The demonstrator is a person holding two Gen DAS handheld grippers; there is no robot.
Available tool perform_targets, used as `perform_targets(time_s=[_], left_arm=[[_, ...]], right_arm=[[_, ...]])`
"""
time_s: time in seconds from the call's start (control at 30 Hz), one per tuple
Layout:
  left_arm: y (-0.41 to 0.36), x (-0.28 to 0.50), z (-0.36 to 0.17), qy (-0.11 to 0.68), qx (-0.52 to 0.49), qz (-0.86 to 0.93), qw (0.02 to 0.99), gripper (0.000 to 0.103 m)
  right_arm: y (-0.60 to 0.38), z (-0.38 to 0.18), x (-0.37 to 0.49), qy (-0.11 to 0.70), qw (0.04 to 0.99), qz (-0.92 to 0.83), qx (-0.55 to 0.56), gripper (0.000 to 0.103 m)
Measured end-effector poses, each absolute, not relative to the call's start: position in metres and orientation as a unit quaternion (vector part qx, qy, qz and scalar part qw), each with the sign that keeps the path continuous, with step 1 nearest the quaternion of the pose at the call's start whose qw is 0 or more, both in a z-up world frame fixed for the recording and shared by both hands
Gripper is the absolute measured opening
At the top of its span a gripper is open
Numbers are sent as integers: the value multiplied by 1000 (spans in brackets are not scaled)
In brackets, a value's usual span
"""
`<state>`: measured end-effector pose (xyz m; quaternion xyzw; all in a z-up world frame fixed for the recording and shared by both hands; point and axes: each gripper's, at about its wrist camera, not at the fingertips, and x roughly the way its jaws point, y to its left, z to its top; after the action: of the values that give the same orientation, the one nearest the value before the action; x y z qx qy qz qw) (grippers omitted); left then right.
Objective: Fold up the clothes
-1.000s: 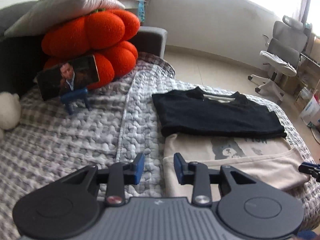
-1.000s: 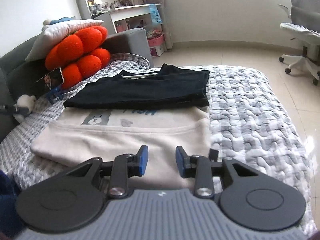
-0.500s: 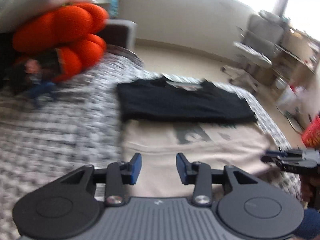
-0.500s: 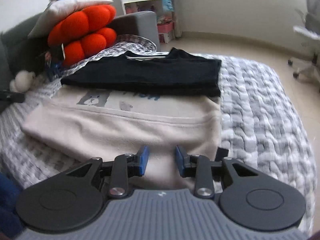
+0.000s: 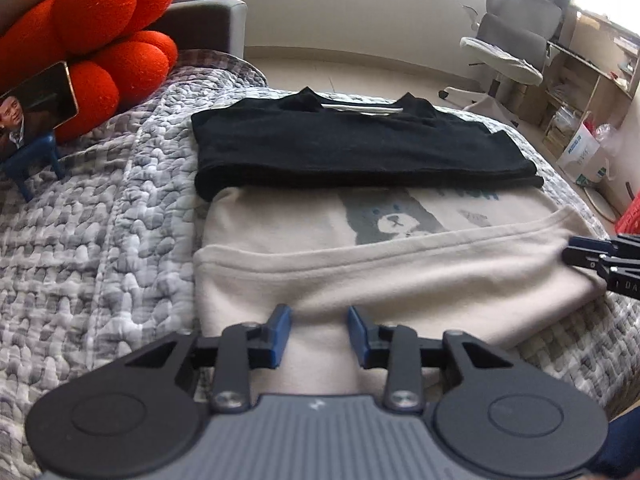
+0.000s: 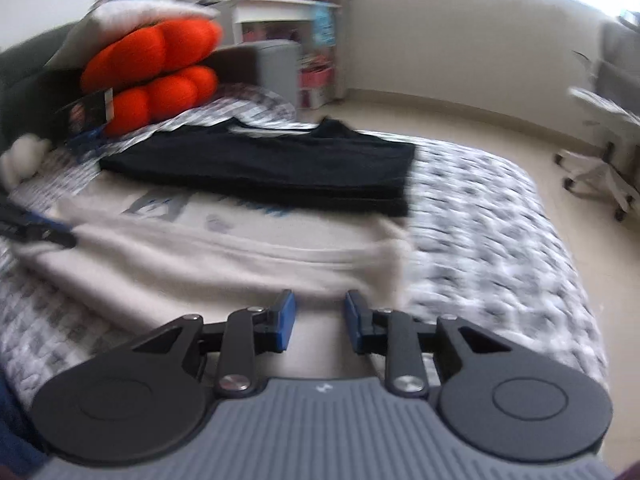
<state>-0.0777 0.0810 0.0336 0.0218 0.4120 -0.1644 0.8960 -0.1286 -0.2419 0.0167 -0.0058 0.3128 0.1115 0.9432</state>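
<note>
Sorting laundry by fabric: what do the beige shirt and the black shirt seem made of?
Beige shirt: probably matte cotton jersey, judging by its soft folds, stitched hem and printed bear. Black shirt: probably similar knit, matte and limp; weave too dark to tell.

Readable marks: hardly any

The right gripper (image 5: pixel 568 252) carries the letters "DA"; blue lettering on the beige shirt (image 5: pixel 360 264) is mostly hidden and unreadable.

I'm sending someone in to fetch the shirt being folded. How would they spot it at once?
Look at the bed covered by the grey-and-white quilt. Two garments lie side by side on it; the cream T-shirt lies nearer the bed's edge, its hem folded up. Unlike the plain black T-shirt beside it, it is pale and carries a grey bear print.
</note>
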Motion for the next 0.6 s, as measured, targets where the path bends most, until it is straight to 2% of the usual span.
perform_targets(time_s=[0.27,0.37,0.5,0.6], left_arm=[[82,-74,41,409,28,-154,899,32],[81,-80,48,393,53,-144,907,37],[85,-82,39,397,63,-131,906,38],[96,-83,33,386,36,-137,912,38]], right_arm=[[-251,19,-134,303,948,92,4,26],[-252,29,-139,295,951,89,13,29],[-249,15,-141,316,945,88,-5,30],[-258,16,-142,311,946,87,30,28]])
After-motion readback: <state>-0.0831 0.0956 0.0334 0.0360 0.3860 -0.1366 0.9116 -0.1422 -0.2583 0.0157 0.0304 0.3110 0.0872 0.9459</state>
